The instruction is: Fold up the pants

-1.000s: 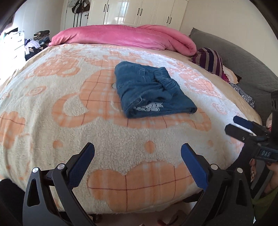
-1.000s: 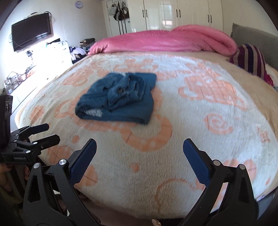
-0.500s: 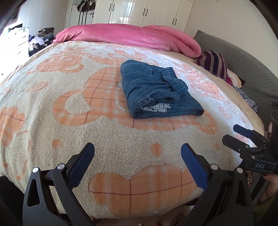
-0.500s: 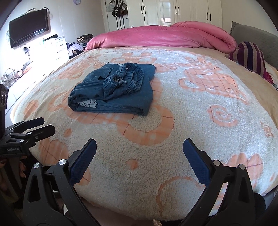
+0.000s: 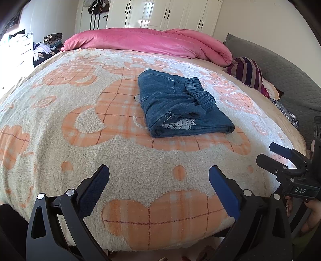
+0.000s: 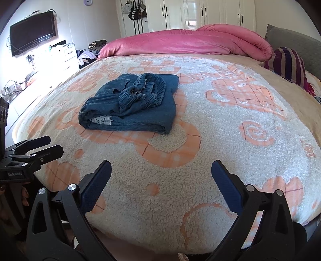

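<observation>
Dark blue denim pants (image 5: pixel 180 106) (image 6: pixel 132 104) lie folded into a compact bundle on the cream and orange blanket (image 5: pixel 128 156) (image 6: pixel 220 124), elastic waistband bunched on top and a strip of white patterned lining showing at the near edge. My left gripper (image 5: pixel 159 181) is open above the blanket's near edge, well short of the pants, holding nothing. My right gripper (image 6: pixel 161 176) is also open and empty at the near edge. From the left wrist view the right gripper (image 5: pixel 269 153) appears at the far right; from the right wrist view the left gripper (image 6: pixel 51 145) appears at the far left.
A rolled pink duvet (image 5: pixel 152 43) (image 6: pixel 190 43) lies along the far side of the bed. A striped pillow (image 5: pixel 248 72) (image 6: pixel 289 64) and a grey headboard (image 5: pixel 280 66) are on the right. White wardrobes (image 6: pixel 200 14), a wall television (image 6: pixel 33 38) and clothes piles (image 5: pixel 45 50) stand beyond.
Both grippers have drifted slightly, so the pants sit a little nearer and steadier in view. The pants have not moved, and both grippers remain open.
</observation>
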Demonstrator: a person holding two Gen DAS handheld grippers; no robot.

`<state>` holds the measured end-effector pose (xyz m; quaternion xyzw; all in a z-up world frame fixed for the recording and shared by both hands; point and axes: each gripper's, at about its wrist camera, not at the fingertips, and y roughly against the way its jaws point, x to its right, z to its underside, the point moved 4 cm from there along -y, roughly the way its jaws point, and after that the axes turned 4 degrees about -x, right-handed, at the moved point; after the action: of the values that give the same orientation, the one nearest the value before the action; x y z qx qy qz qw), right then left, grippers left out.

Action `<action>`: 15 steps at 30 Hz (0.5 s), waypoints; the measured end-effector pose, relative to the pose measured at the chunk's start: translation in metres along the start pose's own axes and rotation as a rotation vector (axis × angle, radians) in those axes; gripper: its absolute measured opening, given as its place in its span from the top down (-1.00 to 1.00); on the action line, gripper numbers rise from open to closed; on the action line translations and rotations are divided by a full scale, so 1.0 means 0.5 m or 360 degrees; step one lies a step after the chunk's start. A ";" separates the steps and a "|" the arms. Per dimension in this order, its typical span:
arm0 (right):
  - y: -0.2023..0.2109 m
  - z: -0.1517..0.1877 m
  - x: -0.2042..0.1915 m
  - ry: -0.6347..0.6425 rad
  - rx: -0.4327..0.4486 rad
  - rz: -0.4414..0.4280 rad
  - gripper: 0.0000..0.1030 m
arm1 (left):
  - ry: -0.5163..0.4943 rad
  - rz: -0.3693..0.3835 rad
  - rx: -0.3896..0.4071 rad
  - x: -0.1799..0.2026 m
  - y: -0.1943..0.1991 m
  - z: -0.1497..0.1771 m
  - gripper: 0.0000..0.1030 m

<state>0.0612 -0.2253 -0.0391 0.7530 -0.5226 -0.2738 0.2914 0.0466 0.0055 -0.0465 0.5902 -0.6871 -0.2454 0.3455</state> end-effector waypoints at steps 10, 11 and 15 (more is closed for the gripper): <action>0.001 0.001 -0.002 0.0001 -0.0001 0.0006 -0.83 | 0.0014 0.0003 0.0004 0.003 0.006 -0.001 -0.92; 0.001 0.001 -0.003 0.0000 -0.0002 0.0005 -0.83 | 0.0017 0.0004 0.0004 0.002 0.007 -0.001 -0.92; 0.001 0.001 -0.002 0.0000 -0.0002 0.0005 -0.83 | 0.0021 0.0002 0.0003 0.001 0.008 -0.002 -0.92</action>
<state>0.0602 -0.2244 -0.0390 0.7520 -0.5236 -0.2736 0.2923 0.0445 0.0059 -0.0429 0.5917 -0.6853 -0.2407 0.3496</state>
